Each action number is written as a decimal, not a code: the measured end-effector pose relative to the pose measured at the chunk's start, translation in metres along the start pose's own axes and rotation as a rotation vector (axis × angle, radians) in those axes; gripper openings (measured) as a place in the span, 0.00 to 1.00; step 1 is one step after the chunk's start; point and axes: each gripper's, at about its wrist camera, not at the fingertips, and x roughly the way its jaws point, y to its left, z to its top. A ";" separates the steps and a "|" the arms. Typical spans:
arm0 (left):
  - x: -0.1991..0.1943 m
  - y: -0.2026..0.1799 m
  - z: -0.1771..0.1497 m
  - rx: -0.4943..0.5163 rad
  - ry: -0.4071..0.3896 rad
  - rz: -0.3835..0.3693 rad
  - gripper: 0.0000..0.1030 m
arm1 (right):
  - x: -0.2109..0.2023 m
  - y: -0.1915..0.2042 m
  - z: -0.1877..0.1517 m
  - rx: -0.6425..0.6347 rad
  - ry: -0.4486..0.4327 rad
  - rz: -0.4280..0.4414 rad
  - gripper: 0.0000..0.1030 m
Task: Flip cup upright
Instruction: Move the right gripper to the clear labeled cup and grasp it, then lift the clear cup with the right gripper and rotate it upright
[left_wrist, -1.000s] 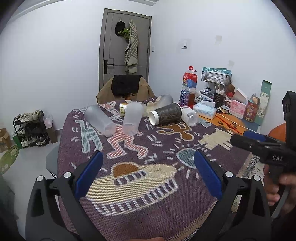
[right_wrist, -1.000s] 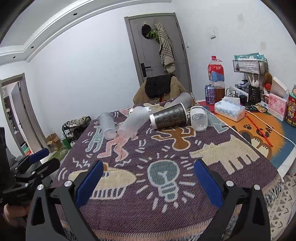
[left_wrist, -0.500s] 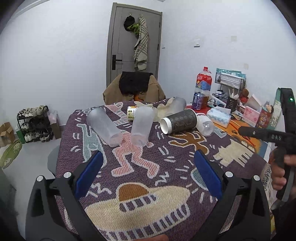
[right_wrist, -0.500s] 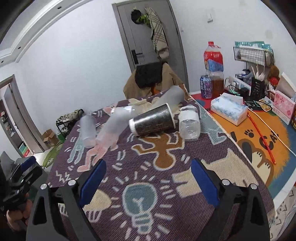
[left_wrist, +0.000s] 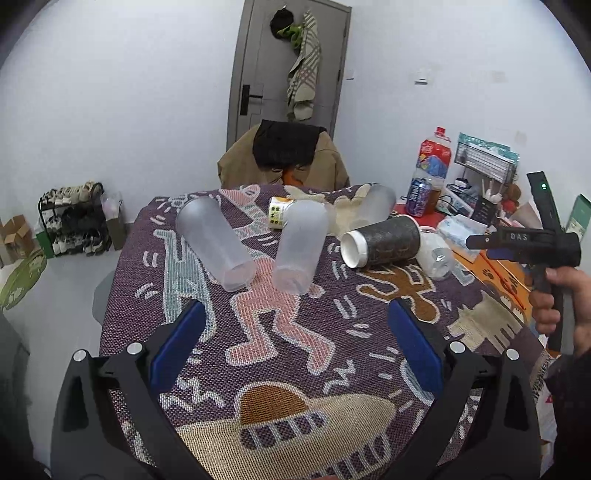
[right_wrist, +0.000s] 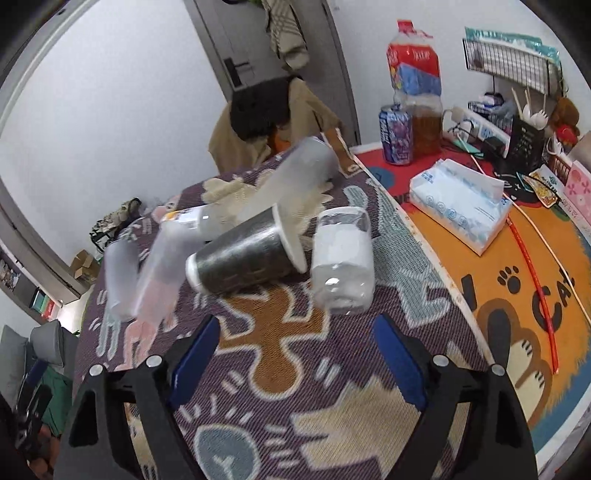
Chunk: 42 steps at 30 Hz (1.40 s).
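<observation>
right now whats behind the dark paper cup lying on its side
Behind the dark paper cup lies a frosted plastic cup, also on its side. Its lower end is hidden by the dark cup's rim, so contact is unclear.

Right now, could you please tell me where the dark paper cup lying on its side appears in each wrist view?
Left wrist view: dark paper cup lies right of centre, white base toward the camera.
Right wrist view: it lies centre-left, above the right claw.
Shared landmark: the clear plastic cup lying just right of it.

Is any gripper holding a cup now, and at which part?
Nothing is held. The left gripper and the right gripper are both open above the cloth, short of the lying cups.
</observation>
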 end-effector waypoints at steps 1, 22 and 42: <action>0.004 0.002 0.001 -0.009 0.006 0.004 0.95 | 0.008 -0.003 0.007 0.009 0.018 -0.011 0.79; 0.042 0.035 0.001 -0.097 0.058 0.059 0.95 | 0.129 -0.027 0.061 0.002 0.218 -0.183 0.59; -0.014 0.042 -0.016 -0.130 -0.002 -0.033 0.95 | -0.008 0.047 -0.006 -0.064 0.073 0.028 0.58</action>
